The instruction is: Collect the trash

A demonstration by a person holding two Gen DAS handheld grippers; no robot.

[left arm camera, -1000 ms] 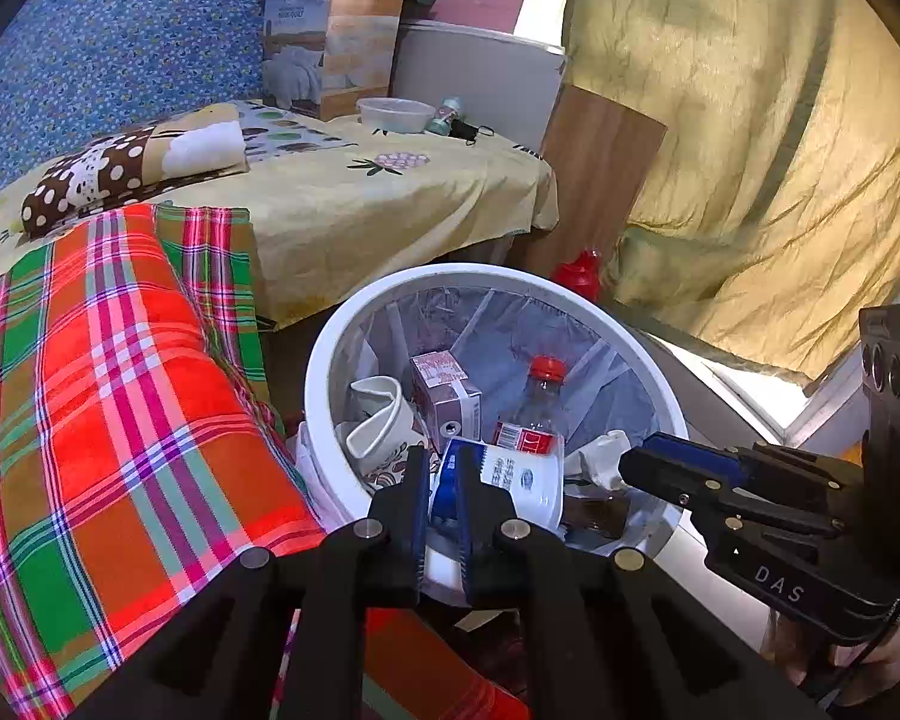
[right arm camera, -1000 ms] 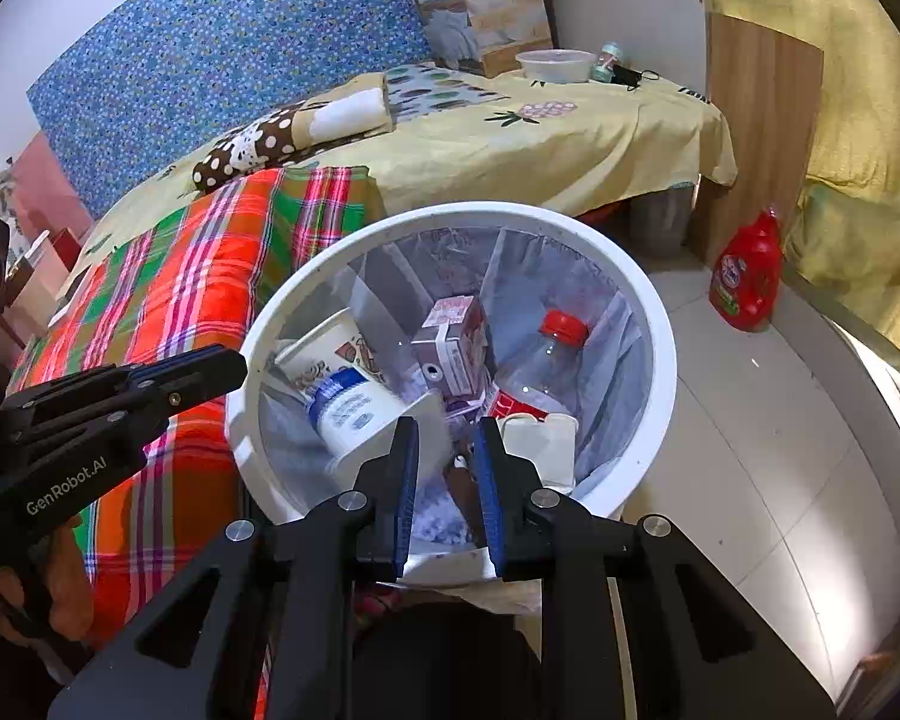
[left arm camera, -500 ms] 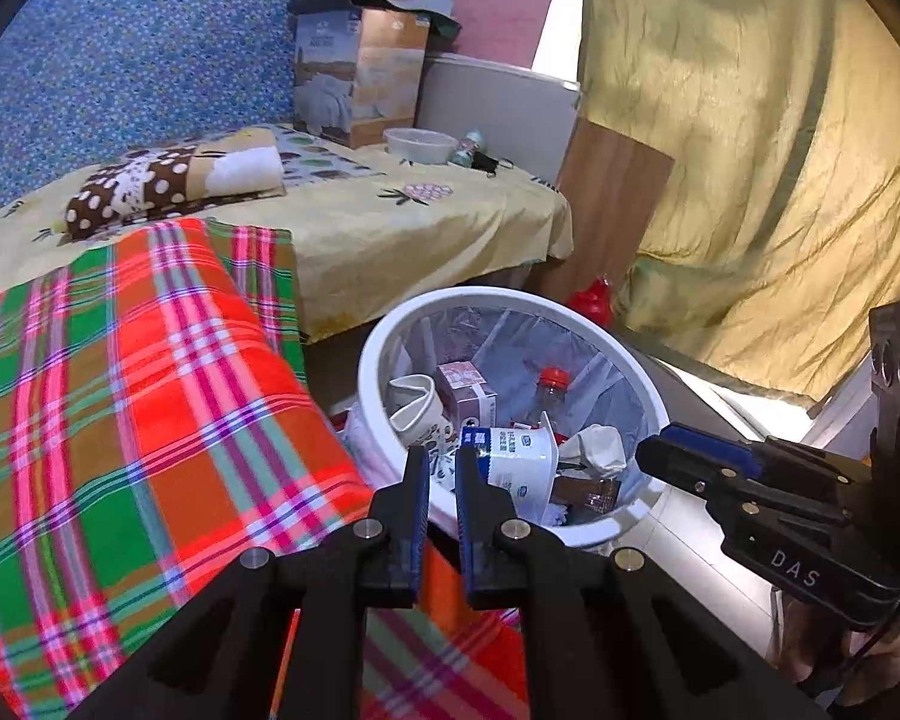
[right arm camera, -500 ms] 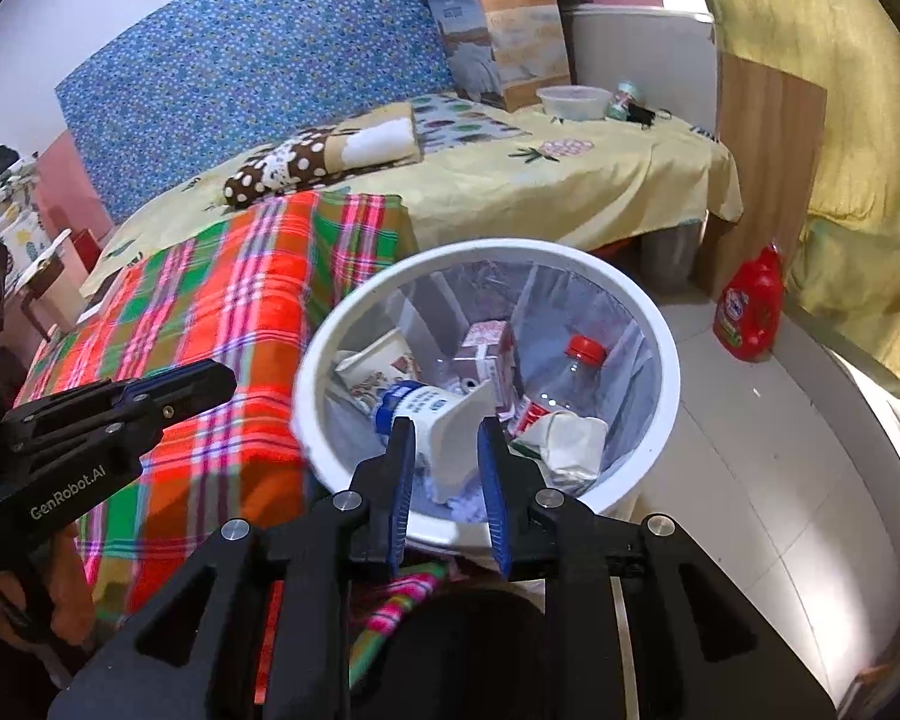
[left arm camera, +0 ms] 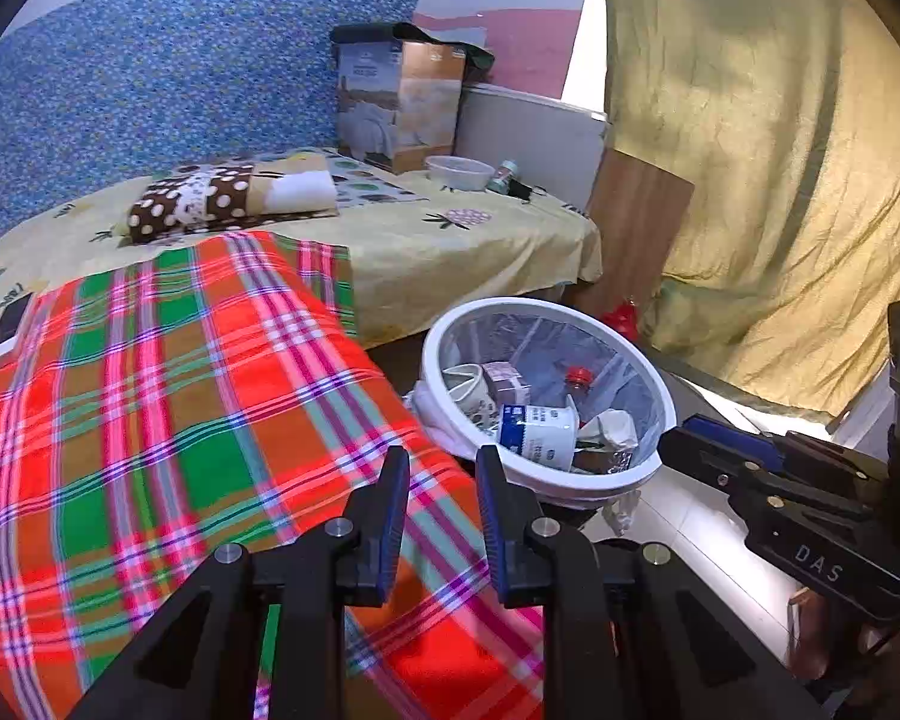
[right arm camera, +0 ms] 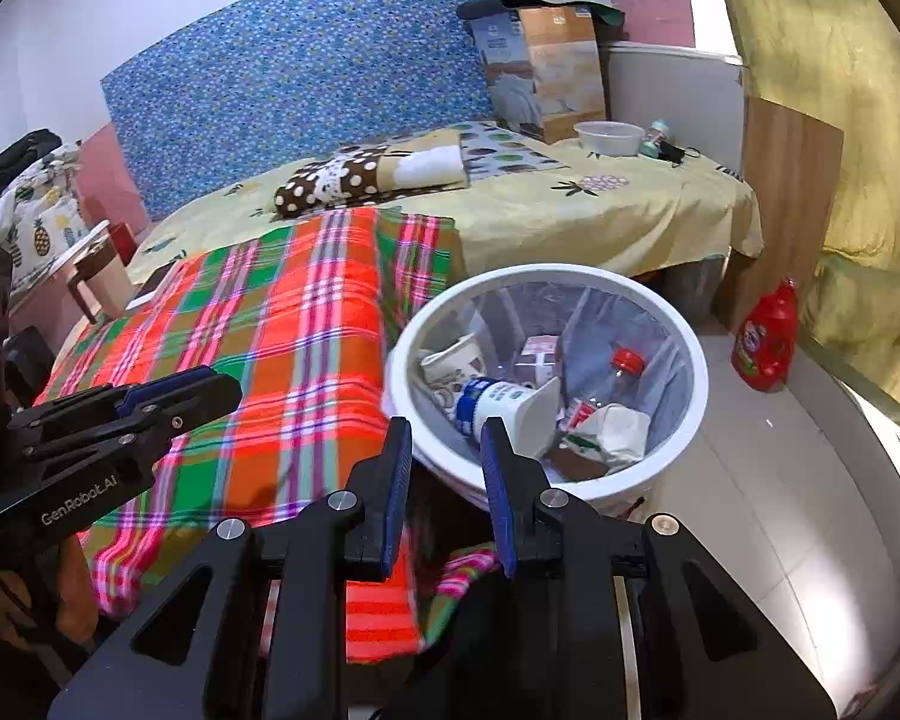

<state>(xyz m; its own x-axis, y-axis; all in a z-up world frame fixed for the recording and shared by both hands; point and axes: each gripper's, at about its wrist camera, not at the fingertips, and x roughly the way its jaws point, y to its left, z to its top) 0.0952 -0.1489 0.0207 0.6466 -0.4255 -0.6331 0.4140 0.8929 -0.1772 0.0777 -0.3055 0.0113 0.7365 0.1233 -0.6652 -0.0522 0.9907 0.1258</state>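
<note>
Crowding round white bin [right arm camera: 687,354]: crumpled cartons [right arm camera: 609,435].

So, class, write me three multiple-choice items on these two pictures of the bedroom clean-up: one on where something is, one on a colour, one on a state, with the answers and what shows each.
1. Where does the red detergent bottle stand?
A. on the floor by the wooden board
B. on the bed
C. inside the bin

2. What colour is the cap of the plastic bottle lying in the bin?
A. blue
B. red
C. green

3. What is between the fingers of the left gripper?
A. a paper cup
B. a carton
C. nothing

Answers:
1 A: it stands on the tiles next to the board, apart from the bin.
2 B: a red cap shows at the bottle's top among the trash.
3 C: the jaws are opening with only the plaid blanket seen behind the gap.
</note>
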